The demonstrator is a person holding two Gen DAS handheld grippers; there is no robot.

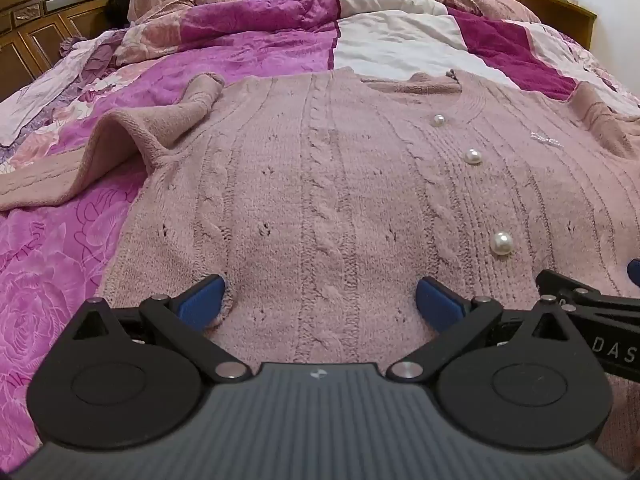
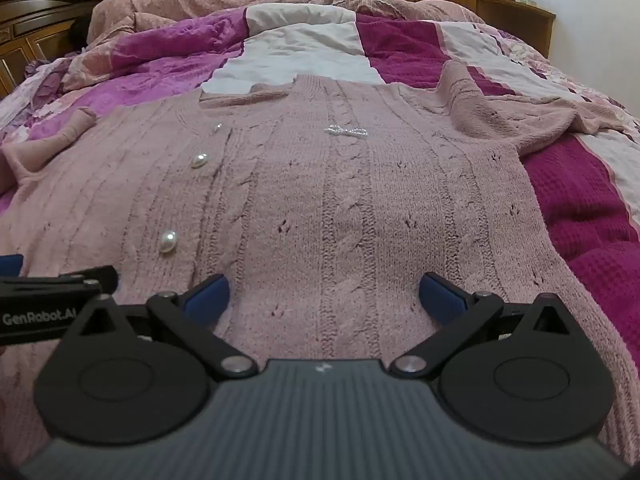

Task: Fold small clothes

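Right now both claws sit wide apart w/ nothing between the pads: left gripper (image 1: 320, 300) and right gripper (image 2: 324, 296) hover side by side over the near hem of the pink cardigan (image 1: 340, 200), angled down at it. The cardigan is your landmark; it lies face up and mostly flat on the quilt (image 1: 60, 280), hem toward you, collar away.

To do the step well, I'd say spread the two claws toward the hem corners rather than the middle, pinch knit only, not quilt, and lift both sides evenly so the fold stays square. Tidy the sleeves first, probably; both are bunched. Watch the pearl buttons (image 1: 502, 243) down the cardigan's centre, they could snag a pad.

Farther up: the left sleeve (image 1: 132, 140) is crumpled off the cardigan's left shoulder, clearest in the left wrist view. The right sleeve (image 2: 500, 112) is rumpled beyond the right shoulder, and only the right wrist view shows it properly, plus the small beaded bow (image 2: 347, 131) on the chest. Beyond the collar: the headboard (image 2: 516, 8).
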